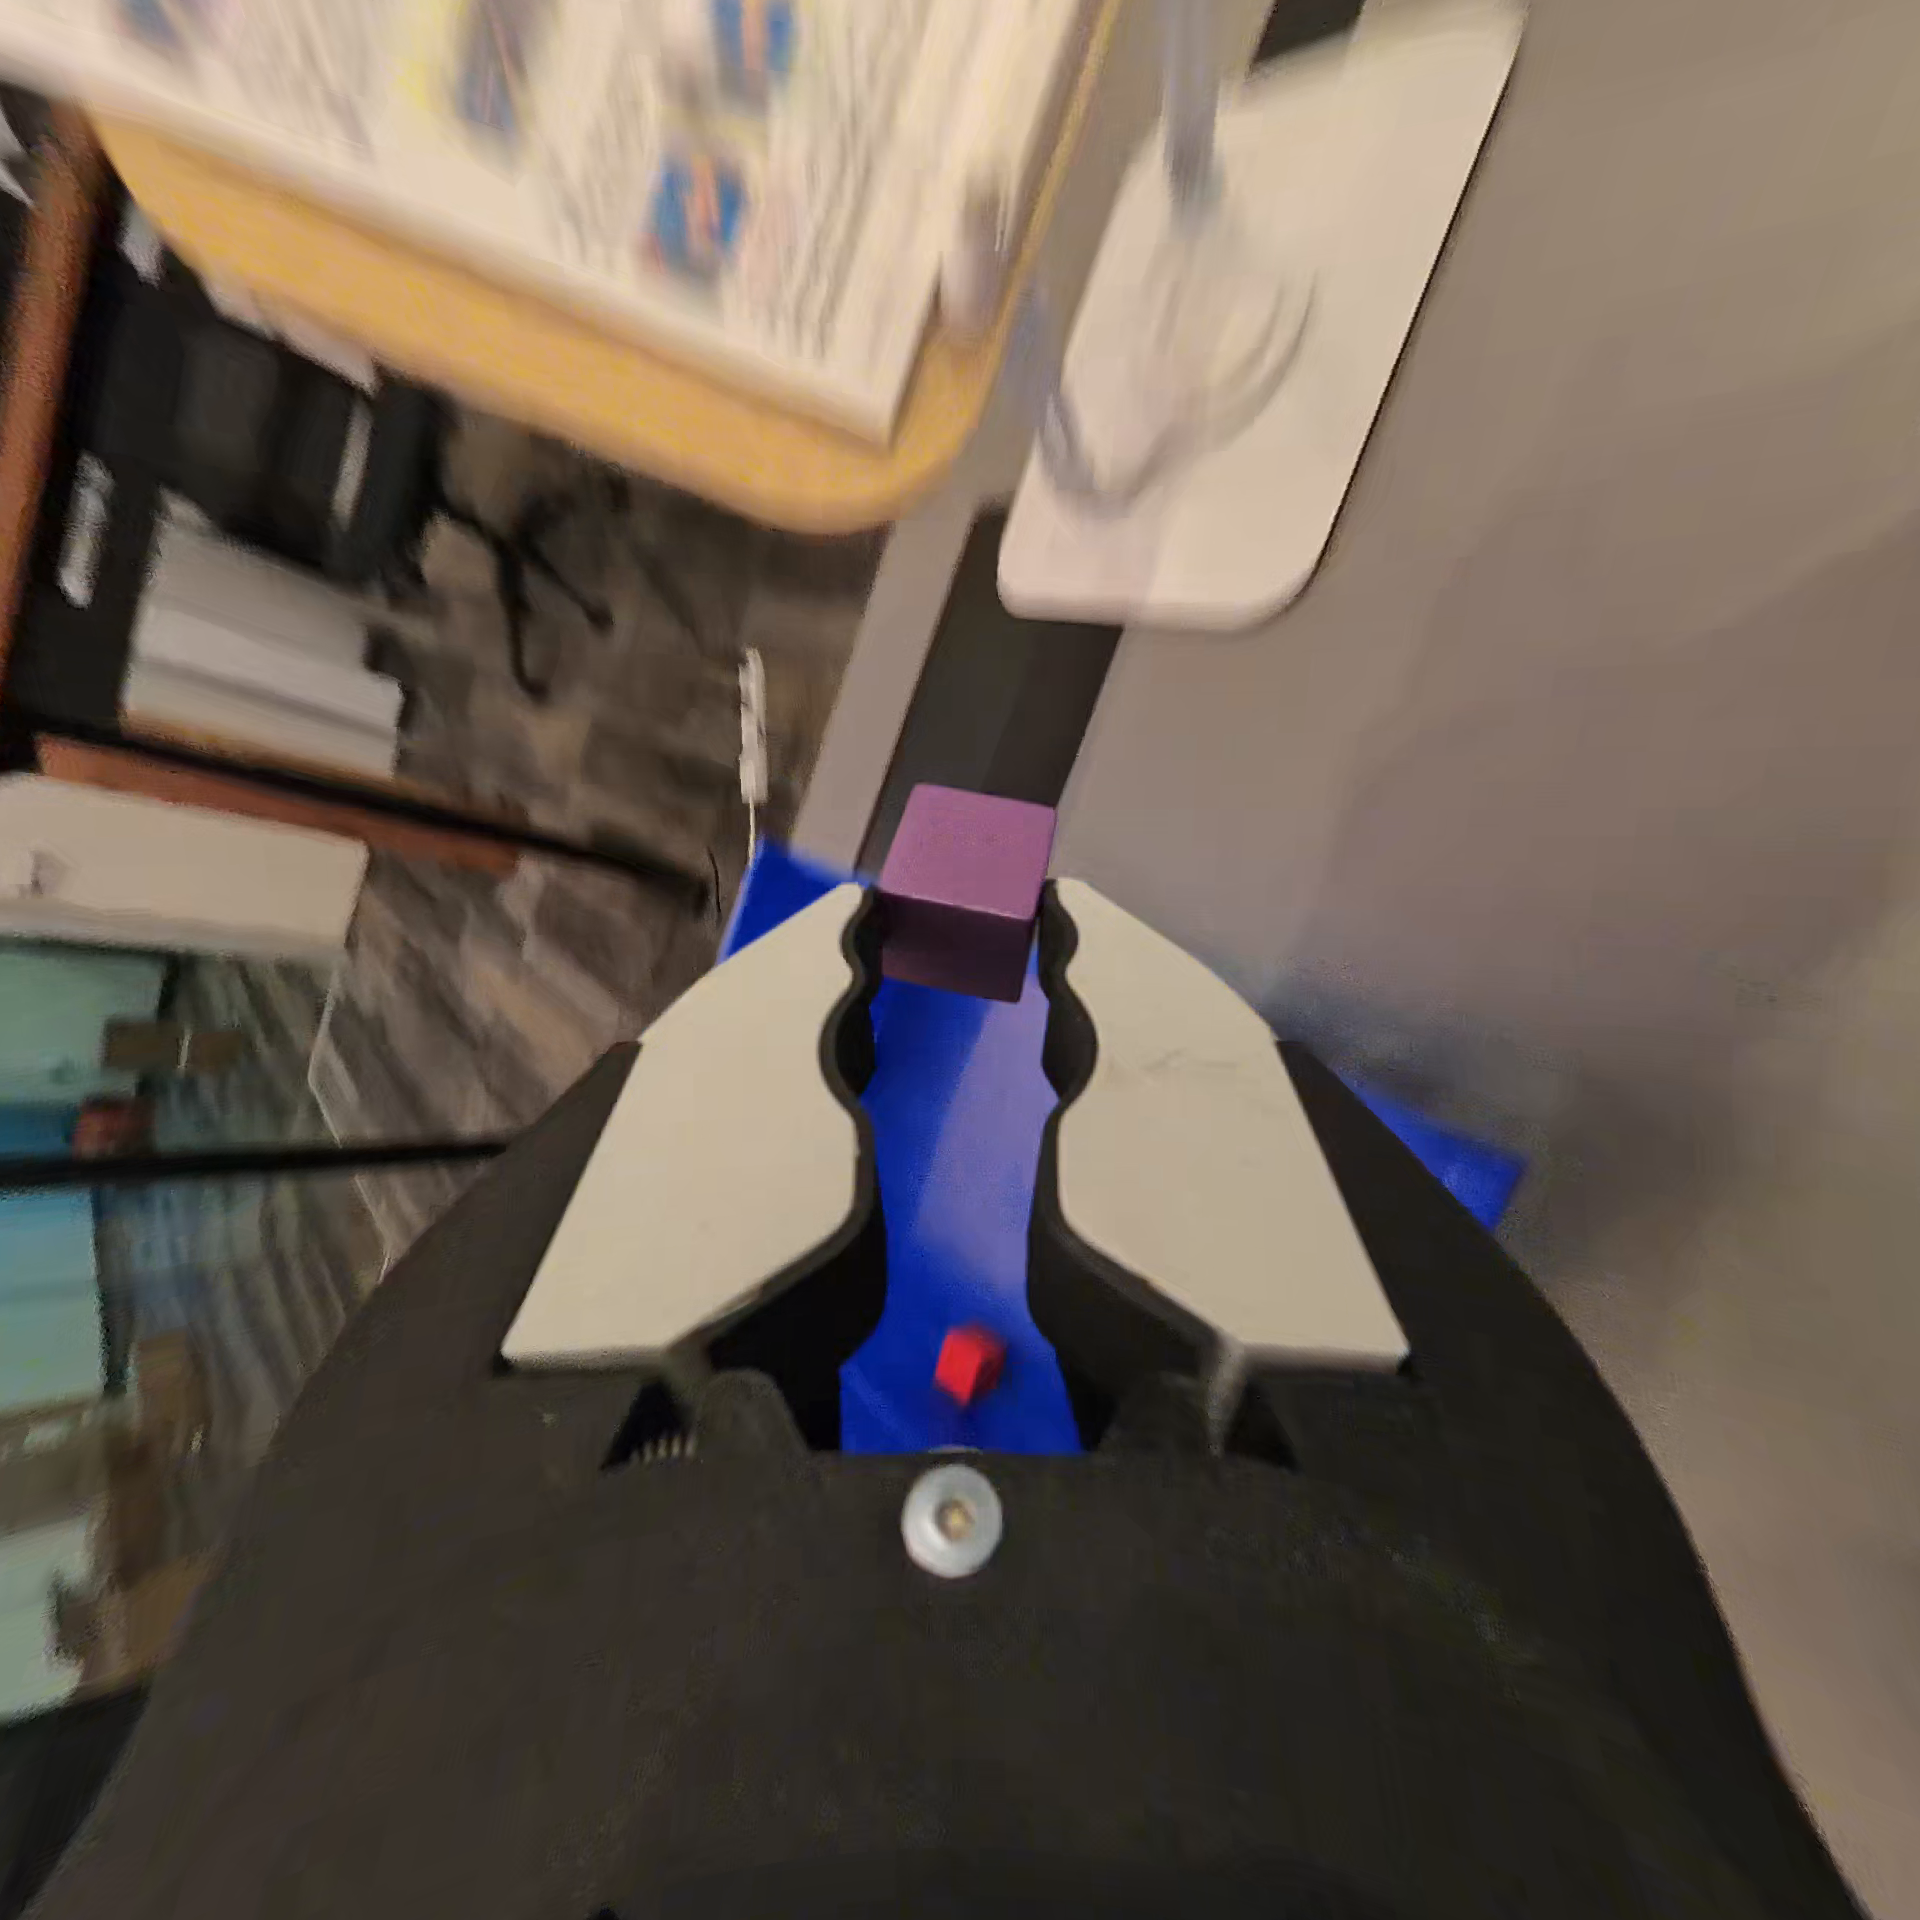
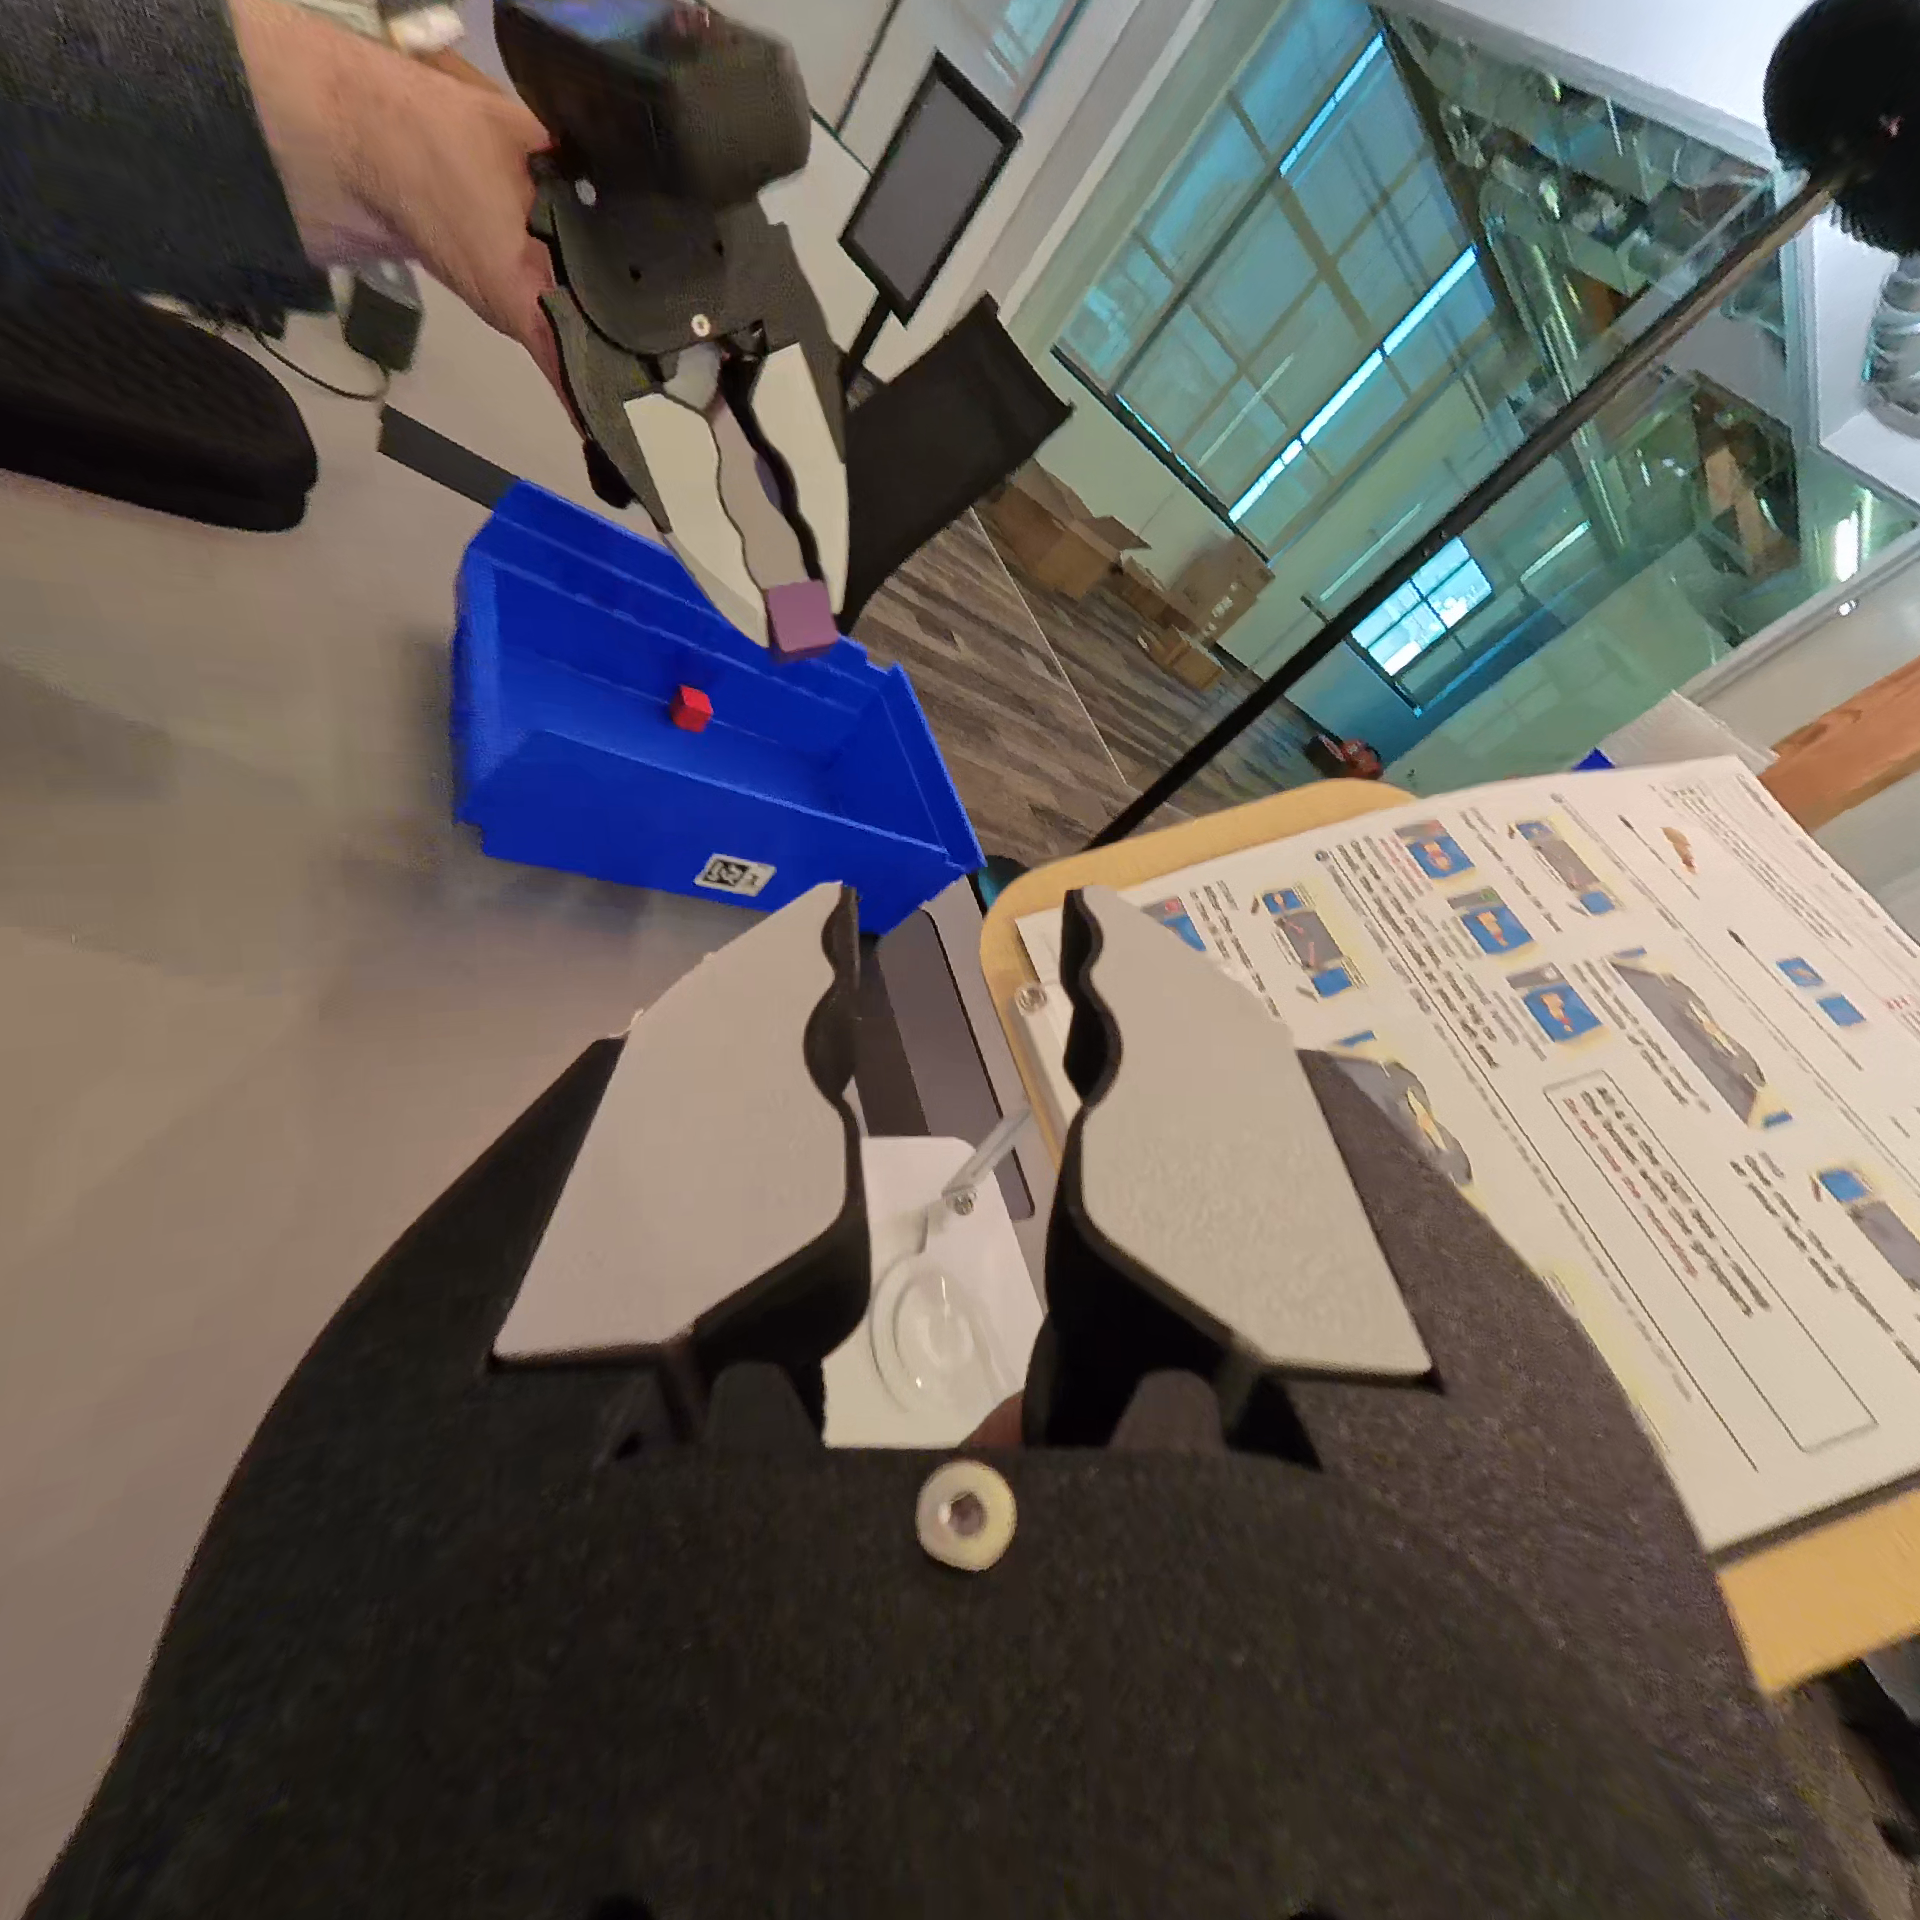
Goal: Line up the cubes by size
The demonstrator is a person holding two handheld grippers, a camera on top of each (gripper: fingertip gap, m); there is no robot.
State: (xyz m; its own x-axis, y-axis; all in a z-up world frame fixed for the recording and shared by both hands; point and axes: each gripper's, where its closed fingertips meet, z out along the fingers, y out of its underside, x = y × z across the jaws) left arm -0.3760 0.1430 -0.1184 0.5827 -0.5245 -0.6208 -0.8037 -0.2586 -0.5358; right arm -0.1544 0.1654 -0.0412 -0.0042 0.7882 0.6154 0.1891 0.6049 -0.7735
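My left gripper (image 1: 958, 909) is shut on a purple cube (image 1: 961, 894), both pads pressed on its sides, and holds it in the air above a blue bin (image 1: 935, 1226). The right wrist view shows the same: the left gripper (image 2: 795, 608) with the purple cube (image 2: 798, 620) at its tips over the blue bin (image 2: 623, 800). A small red cube (image 2: 690, 707) lies on the bin's floor; it also shows in the left wrist view (image 1: 964, 1363). My right gripper (image 2: 961, 935) is open with nothing between its fingers, over the table's edge.
A wooden board (image 2: 1195, 842) carrying a printed instruction sheet (image 2: 1558, 1039) lies to the right. A white plate with a clear ring (image 2: 935, 1299) and a dark strip (image 2: 914, 1029) lie under the right gripper. A hand (image 2: 416, 177) holds the left gripper. The grey table (image 2: 208, 1039) ends at the floor. Tip to tip, the grippers are about 25 cm apart.
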